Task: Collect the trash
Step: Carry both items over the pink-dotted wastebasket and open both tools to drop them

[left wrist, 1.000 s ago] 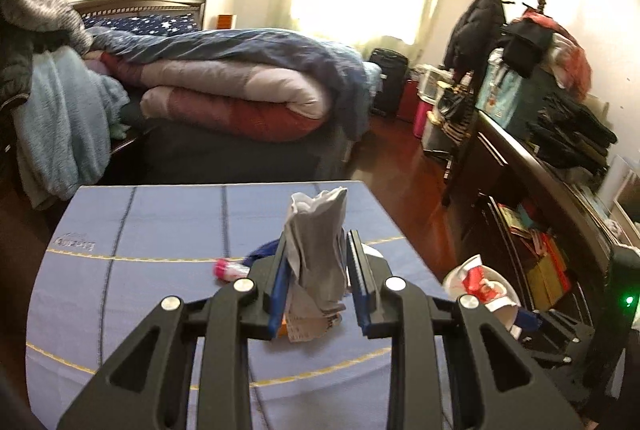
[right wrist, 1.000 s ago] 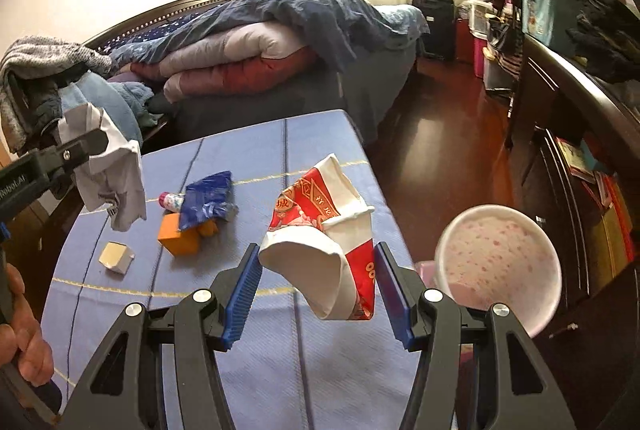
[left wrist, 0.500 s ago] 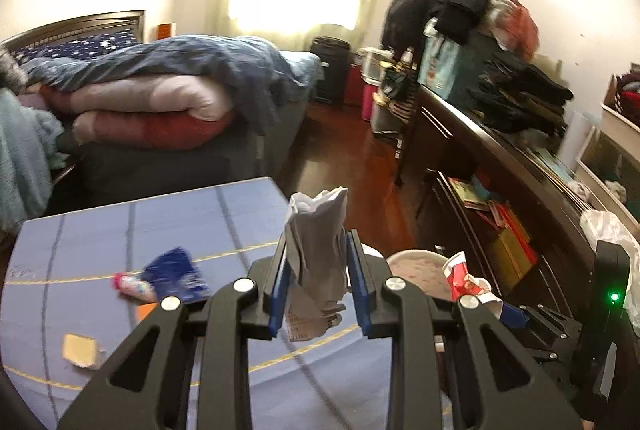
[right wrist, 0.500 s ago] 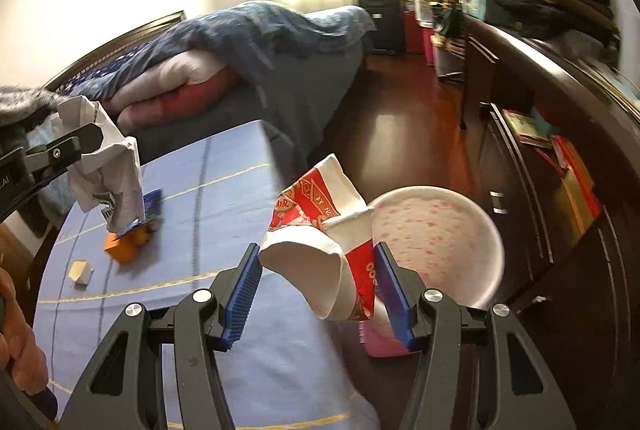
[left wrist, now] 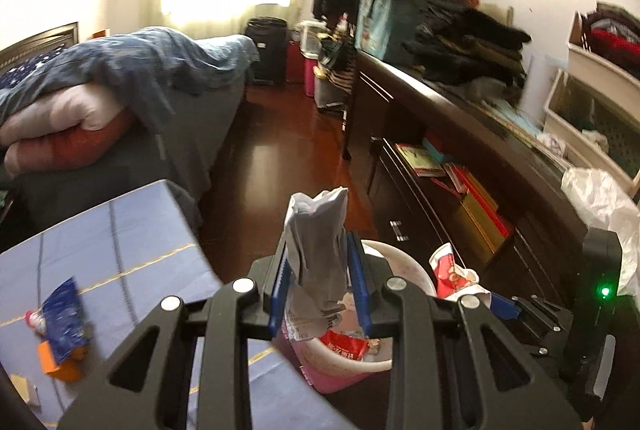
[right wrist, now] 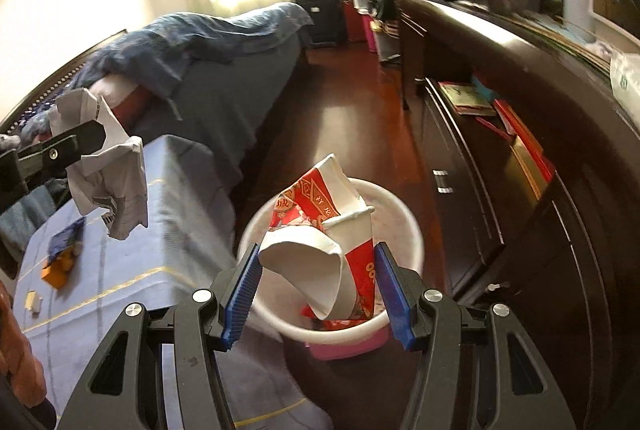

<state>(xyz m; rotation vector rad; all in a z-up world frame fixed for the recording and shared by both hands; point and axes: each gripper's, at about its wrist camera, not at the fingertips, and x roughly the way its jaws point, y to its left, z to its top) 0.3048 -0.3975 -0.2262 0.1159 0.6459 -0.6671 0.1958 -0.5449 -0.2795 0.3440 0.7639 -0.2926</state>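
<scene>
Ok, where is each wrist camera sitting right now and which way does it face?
Left wrist: behind the left gripper, looking down past its crumpled paper at the pink bin; the right gripper shows at right.
Right wrist: behind the right gripper, over the bin, clamping a crushed red-and-white cup; the left gripper and a hand show at left.
Shared: bin, blue table, bed, dresser.

Bedroom: bed (left wrist: 120, 102), heaped clothes (left wrist: 468, 46).

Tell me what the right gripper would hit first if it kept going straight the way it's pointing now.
Probably the pink bin: the right gripper, shut on the crushed paper cup, points down into its open mouth. Depth is unclear.
</scene>
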